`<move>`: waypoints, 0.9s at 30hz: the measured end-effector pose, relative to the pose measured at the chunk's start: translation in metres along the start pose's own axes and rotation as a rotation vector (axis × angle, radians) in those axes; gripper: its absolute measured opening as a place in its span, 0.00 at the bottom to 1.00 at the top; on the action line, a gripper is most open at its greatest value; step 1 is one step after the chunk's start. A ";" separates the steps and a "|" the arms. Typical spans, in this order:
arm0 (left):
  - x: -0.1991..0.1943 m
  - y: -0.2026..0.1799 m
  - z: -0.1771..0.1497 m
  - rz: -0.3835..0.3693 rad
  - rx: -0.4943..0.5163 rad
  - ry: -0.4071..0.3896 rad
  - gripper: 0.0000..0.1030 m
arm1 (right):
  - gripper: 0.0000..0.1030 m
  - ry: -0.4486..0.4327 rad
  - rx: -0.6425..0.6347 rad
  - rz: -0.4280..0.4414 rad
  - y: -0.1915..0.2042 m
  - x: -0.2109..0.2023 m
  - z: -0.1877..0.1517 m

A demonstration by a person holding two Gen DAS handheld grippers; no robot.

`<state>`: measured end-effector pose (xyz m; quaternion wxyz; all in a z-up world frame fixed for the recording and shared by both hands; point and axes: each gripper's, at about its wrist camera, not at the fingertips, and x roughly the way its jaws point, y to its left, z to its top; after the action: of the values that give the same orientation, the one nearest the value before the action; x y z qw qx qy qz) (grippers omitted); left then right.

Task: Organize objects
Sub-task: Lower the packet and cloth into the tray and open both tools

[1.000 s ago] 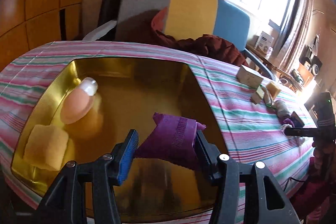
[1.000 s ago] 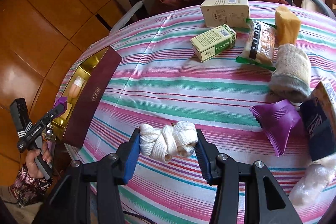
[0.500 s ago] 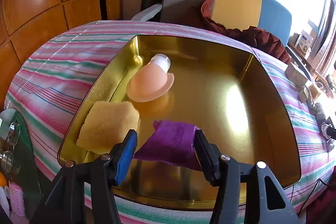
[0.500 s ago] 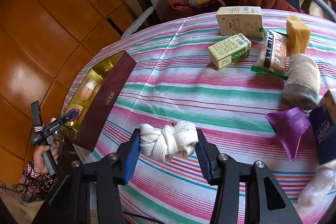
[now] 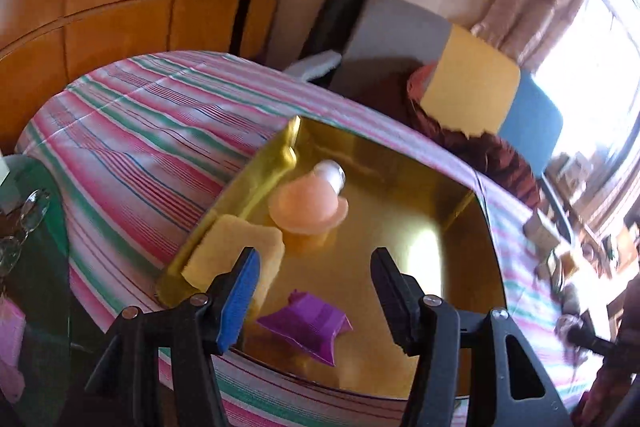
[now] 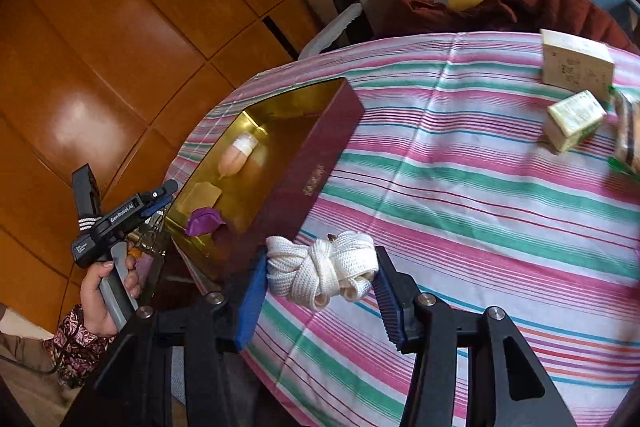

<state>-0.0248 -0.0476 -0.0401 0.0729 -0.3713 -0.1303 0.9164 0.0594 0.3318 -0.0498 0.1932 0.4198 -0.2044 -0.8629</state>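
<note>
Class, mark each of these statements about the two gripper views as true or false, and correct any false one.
1. The left gripper is clamped on the purple packet. False: its jaws are open and the packet lies in the gold box.
2. The right gripper holds a knotted white rope. True.
3. A yellow sponge lies in the gold box. True.
4. The peach bottle stands on the striped tablecloth. False: it lies inside the gold box.
5. Two small cartons sit on the tablecloth, apart from the box. True.
</note>
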 end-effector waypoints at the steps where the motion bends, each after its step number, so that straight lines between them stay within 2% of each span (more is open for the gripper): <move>1: -0.005 0.001 0.001 0.006 -0.016 -0.020 0.57 | 0.50 0.005 -0.015 0.010 0.010 0.006 0.003; 5: -0.019 0.001 0.008 0.029 -0.027 -0.089 0.58 | 0.50 0.026 -0.066 0.039 0.049 0.033 0.020; 9: -0.021 0.001 0.013 0.013 -0.031 -0.082 0.58 | 0.50 0.058 -0.134 0.032 0.090 0.069 0.034; 13: -0.024 0.004 0.016 0.012 -0.055 -0.092 0.58 | 0.51 0.122 -0.168 -0.022 0.120 0.115 0.046; 17: -0.031 0.013 0.020 0.026 -0.098 -0.123 0.58 | 0.51 0.200 -0.223 -0.130 0.142 0.158 0.055; 21: -0.035 0.024 0.025 0.040 -0.146 -0.150 0.58 | 0.51 0.249 -0.225 -0.155 0.153 0.190 0.064; 27: -0.036 0.034 0.028 0.035 -0.192 -0.143 0.58 | 0.51 0.266 -0.223 -0.185 0.164 0.228 0.079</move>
<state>-0.0200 -0.0938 -0.0071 0.0114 -0.3126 -0.2159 0.9250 -0.1082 0.0936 -0.0683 0.1835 0.5231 -0.0408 -0.8313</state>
